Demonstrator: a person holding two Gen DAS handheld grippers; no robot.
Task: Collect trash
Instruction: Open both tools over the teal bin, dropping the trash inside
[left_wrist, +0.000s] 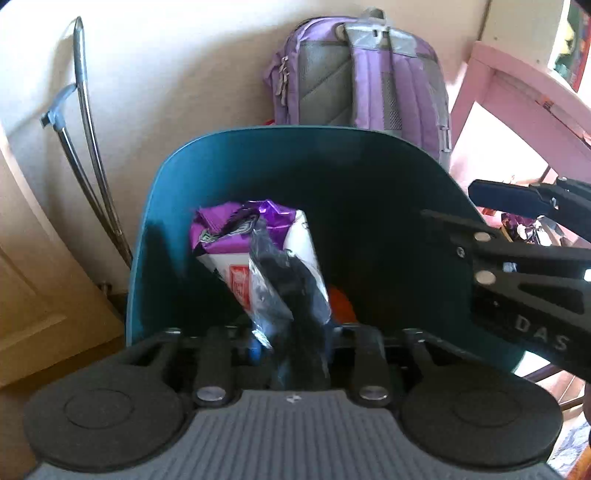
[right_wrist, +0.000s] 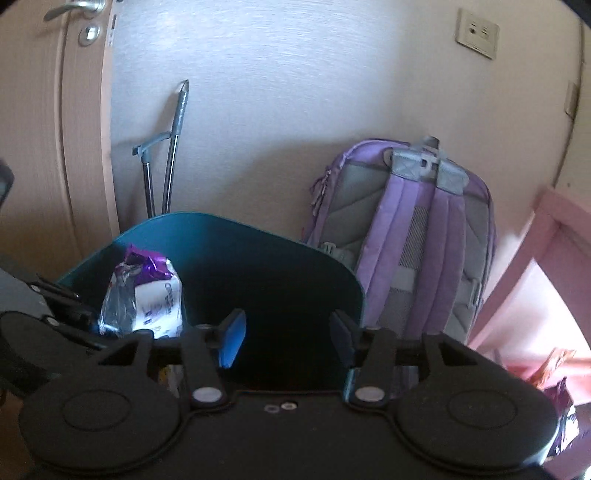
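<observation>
**Wrapper held over the teal bin, ready to let go**

Trash first: my left gripper (left_wrist: 291, 347) is clenched on a crinkly purple-and-white plastic snack wrapper (left_wrist: 258, 254), pinching its lower end so the rest stands up ahead of the fingers, inside the mouth of the dark teal plastic waste bin (left_wrist: 177, 192). I judge it is held that way so that it will fall into the bin and not onto the floor when released. In the right wrist view the same wrapper (right_wrist: 147, 295) sits above the bin's left rim, with the left gripper's black body just below it.

My right gripper (right_wrist: 288, 339) is released: its blue-padded fingers (right_wrist: 232, 339) stand well apart with nothing between them, only the dark inside of the bin (right_wrist: 258, 251) ahead. It hangs at the bin's near edge, to the right of the left gripper, seemingly waiting its turn.

Something orange shows low in the bin, just right of the left fingers; I cannot tell what it is.

Beyond the bin, a lilac-and-grey fabric backpack (right_wrist: 413, 229) leans against the pale wall (right_wrist: 295, 92), and a chrome folding frame (left_wrist: 88, 147) leans further left. More purple-printed wrappers (left_wrist: 524, 229) lie past the right gripper, under the pink wooden furniture (left_wrist: 517, 88), so I judge there is still collecting to do.
</observation>
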